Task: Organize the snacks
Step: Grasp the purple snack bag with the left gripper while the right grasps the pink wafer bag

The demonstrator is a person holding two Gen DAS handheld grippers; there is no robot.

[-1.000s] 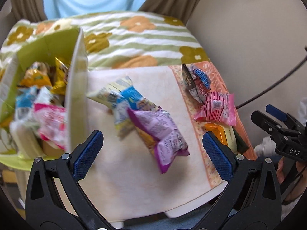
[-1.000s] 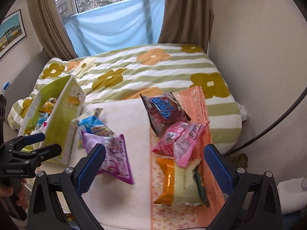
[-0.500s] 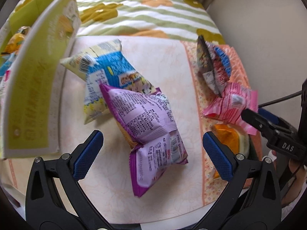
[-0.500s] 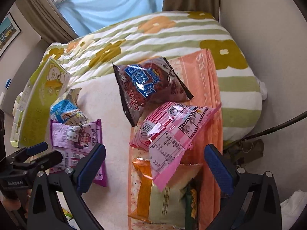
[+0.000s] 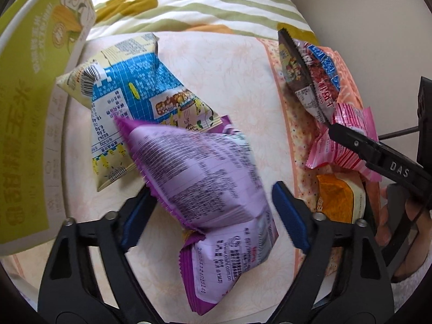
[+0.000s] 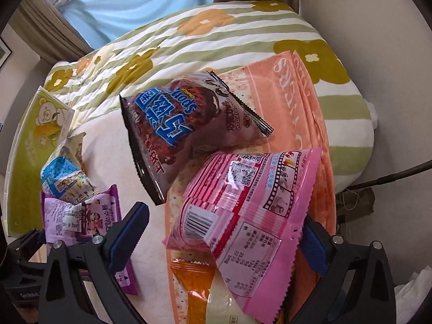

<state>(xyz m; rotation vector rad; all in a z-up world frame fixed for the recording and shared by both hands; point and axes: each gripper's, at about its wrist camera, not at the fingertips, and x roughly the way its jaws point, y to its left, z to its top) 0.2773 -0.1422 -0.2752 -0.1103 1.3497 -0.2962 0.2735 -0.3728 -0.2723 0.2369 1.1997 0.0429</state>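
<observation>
At the far left of my left view I see the green box (image 5: 29,113), its printing too distorted to read. Right of it lies the blue packet (image 5: 135,91) under the purple packet (image 5: 213,189), which sits between my left gripper's (image 5: 213,216) spread fingers. My right gripper (image 6: 221,240) is spread around the pink packet (image 6: 243,216); above it the brown packet (image 6: 186,124) reads "Spoon". An orange packet (image 6: 194,283) lies beneath.
</observation>
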